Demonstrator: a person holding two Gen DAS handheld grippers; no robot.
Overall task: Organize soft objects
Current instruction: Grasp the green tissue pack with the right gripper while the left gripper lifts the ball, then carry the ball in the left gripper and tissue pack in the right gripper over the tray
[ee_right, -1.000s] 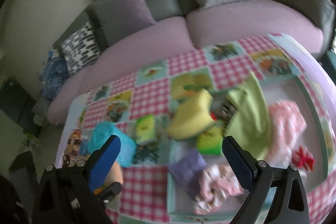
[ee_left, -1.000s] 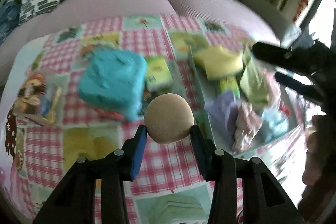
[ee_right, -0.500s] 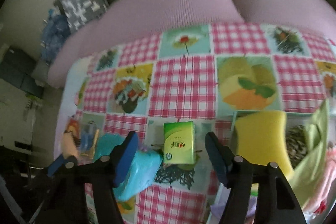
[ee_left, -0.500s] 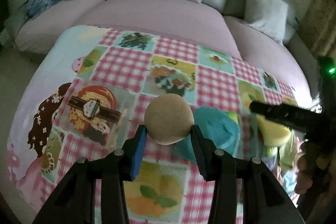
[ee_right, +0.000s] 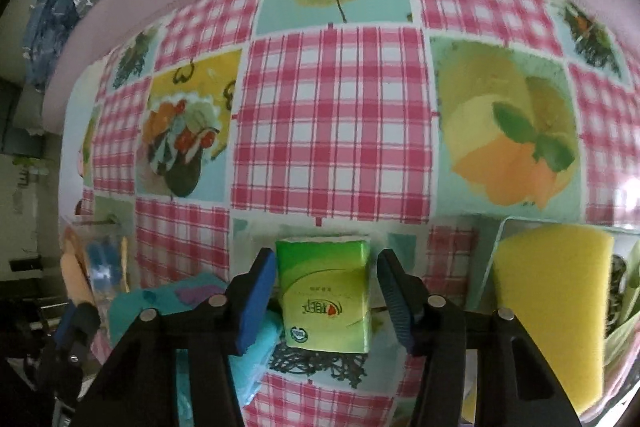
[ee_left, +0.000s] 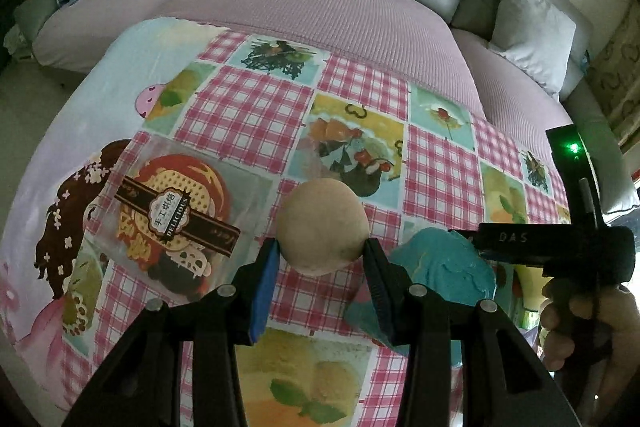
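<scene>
A pink-cushioned sofa with grey and patterned pillows runs along the far side, its seat meeting the far edge of the table. The table is covered by a checked cloth of pink plaid squares and fruit pictures; its left edge curves down toward the floor, and the far and middle squares lie bare, leaving open room there. In the right wrist view a clear bin wall stands at the right, with a yellow sponge upright just behind it. A teal soft pack lies on the cloth just right of the left gripper. A clear snack bag lies flat at the left, its dark band reading "DELICIOUS" under some Chinese characters.

The left gripper pinches a tan foam ball between its pads, above the cloth. The right gripper points steeply down with its jaws closing around a green tissue pack, printed with red characters that I cannot read; small gaps still show on both sides. "DAS" is stamped on the right gripper's body in the left wrist view, held by a hand.
</scene>
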